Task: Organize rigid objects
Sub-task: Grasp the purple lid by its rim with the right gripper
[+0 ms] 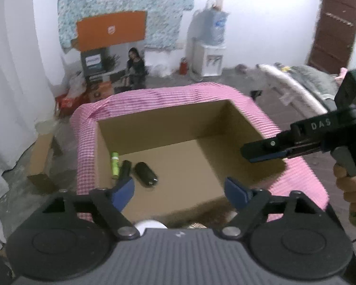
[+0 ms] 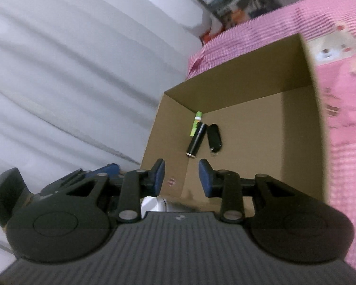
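An open cardboard box (image 1: 168, 123) (image 2: 237, 78) stands with pink checked cloth (image 1: 178, 95) draped round its rim. On its floor, in one corner, three things lie side by side: a green tube (image 1: 115, 165) (image 2: 195, 123), a black cylinder (image 1: 126, 168) (image 2: 197, 140) and a black oval key fob (image 1: 146, 174) (image 2: 214, 137). My left gripper (image 1: 179, 190) hangs over the box's near edge, jaws wide open and empty. My right gripper (image 2: 182, 174) (image 1: 261, 152) hovers over the box from the right side, jaws a little apart with nothing between them.
A hand (image 1: 351, 185) holds the right gripper. White curtain (image 2: 71, 71) hangs left of the box. Behind are an orange carton (image 1: 111, 29), a water dispenser (image 1: 211, 59), a seated person (image 1: 135, 66), a brown door (image 1: 334, 26) and floor clutter.
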`<state>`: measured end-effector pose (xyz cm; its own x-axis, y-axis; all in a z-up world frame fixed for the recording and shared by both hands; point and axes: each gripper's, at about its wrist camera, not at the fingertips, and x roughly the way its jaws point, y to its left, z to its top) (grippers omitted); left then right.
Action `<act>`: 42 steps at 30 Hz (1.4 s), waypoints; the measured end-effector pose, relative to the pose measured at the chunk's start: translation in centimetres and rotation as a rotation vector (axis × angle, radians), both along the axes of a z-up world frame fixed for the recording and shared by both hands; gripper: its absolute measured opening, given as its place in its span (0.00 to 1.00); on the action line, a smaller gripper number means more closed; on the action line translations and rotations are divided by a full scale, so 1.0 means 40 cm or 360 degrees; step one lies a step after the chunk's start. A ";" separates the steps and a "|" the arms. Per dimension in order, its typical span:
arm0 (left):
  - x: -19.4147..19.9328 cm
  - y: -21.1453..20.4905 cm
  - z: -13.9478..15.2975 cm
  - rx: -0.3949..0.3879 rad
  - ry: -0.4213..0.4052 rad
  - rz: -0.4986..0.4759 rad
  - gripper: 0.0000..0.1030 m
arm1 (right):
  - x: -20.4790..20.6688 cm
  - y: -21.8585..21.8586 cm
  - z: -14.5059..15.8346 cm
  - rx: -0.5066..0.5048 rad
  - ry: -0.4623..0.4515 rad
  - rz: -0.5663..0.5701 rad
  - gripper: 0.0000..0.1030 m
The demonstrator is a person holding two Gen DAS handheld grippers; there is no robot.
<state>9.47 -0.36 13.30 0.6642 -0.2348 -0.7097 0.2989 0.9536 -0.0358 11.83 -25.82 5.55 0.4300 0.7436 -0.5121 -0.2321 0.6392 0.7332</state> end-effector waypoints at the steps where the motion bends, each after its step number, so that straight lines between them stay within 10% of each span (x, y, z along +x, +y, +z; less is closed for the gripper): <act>1: -0.022 -0.006 0.000 -0.0014 -0.0011 -0.0021 0.85 | -0.028 -0.014 -0.006 -0.0003 -0.0020 -0.0023 0.32; 18: -0.206 -0.149 -0.268 0.0087 0.0211 -0.0305 0.85 | -0.324 -0.016 -0.261 -0.0181 0.0104 -0.0207 0.36; 27: -0.204 -0.187 -0.379 0.0271 0.0244 -0.0265 0.73 | -0.275 0.077 -0.308 -0.0370 0.0119 -0.0102 0.34; 42: -0.207 -0.213 -0.389 0.0195 0.0274 -0.0347 0.72 | -0.247 0.108 -0.331 -0.0521 0.0150 -0.0012 0.23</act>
<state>1.20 -8.88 -2.28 0.4747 -0.2647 -0.8394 0.4968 0.8678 0.0073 1.96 -21.50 -7.68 0.3742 0.5301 -0.7609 -0.1671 0.8456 0.5069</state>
